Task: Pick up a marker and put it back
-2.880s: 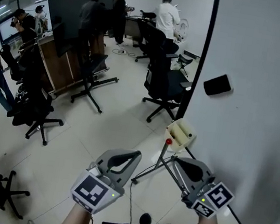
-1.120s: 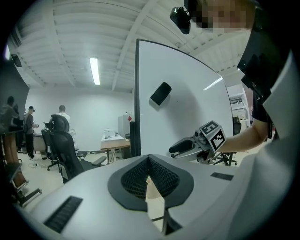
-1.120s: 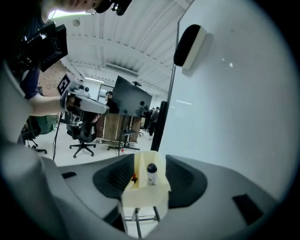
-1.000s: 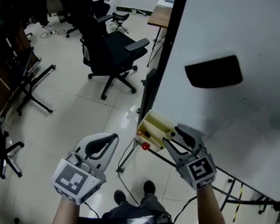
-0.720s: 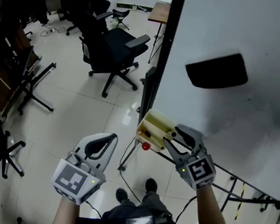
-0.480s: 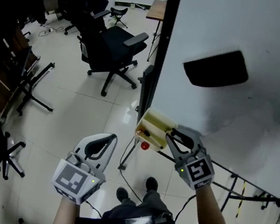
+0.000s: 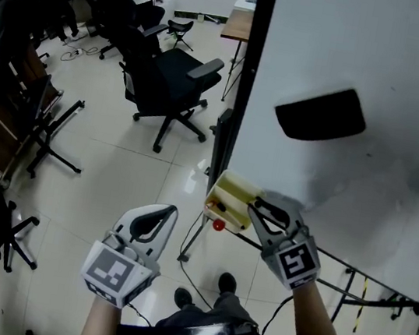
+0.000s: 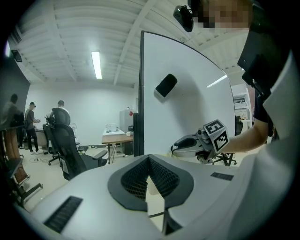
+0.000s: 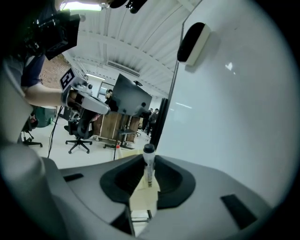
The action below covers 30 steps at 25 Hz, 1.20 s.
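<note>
Subject item: a whiteboard marker (image 9: 149,165) with a white barrel and black cap. In the right gripper view it stands upright at the centre of the frame, held between the pads of the right tool (image 7: 255,206). The right tool's jaws have just been closing, and they now appear clamped on the barrel just below the cap. In the head view the marker itself is masked by that tool, which sits at the right end of the pale yellow marker tray (image 7: 229,192) fixed to the lower edge of the whiteboard (image 7: 392,58), below the black eraser (image 7: 320,113). Handling assessment: the marker should be light and rigid, with a smooth round plastic barrel, so it is not fragile but is liable to swivel or slip in a two-point grip. The soundest hold is judged to be across the barrel below the cap, since a grip on the cap alone could pull it off. The left tool (image 7: 168,211), at lower centre-left, has its jaws together with nothing between them. Change noted: in the earliest frame the person stood back from the board, with both tools low in the frame and the tray well ahead of them. A second ago the right tool was already at the tray with its jaws wider. The left tool has kept much the same station.
</note>
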Each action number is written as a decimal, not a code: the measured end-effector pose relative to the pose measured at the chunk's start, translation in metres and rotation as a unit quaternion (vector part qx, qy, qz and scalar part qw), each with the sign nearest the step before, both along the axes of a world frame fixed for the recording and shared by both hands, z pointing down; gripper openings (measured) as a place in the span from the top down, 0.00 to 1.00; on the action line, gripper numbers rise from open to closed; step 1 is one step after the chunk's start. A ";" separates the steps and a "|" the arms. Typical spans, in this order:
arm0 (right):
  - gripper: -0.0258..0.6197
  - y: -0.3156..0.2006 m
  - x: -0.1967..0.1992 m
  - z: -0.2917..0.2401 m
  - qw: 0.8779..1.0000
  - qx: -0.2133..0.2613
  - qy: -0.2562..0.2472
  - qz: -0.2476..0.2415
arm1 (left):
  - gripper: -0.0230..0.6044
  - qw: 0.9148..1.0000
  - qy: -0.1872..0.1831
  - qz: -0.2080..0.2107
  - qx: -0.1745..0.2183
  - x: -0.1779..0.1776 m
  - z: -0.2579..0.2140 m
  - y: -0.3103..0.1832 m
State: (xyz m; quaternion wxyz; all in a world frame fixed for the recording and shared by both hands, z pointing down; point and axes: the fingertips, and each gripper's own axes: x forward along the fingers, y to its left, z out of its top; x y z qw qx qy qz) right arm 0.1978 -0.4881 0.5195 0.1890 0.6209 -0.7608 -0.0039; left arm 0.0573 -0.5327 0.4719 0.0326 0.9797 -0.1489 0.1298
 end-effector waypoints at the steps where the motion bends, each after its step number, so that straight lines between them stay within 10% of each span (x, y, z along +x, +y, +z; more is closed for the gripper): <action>1: 0.82 -0.001 -0.003 -0.006 1.000 0.004 0.003 -0.004 | 0.96 1.000 0.001 0.000 0.001 0.000 -0.002 0.000; 30: 0.82 -0.017 -0.109 -0.199 0.978 0.135 -0.021 -0.158 | 0.96 0.985 0.062 -0.044 0.153 -0.053 -0.152 -0.008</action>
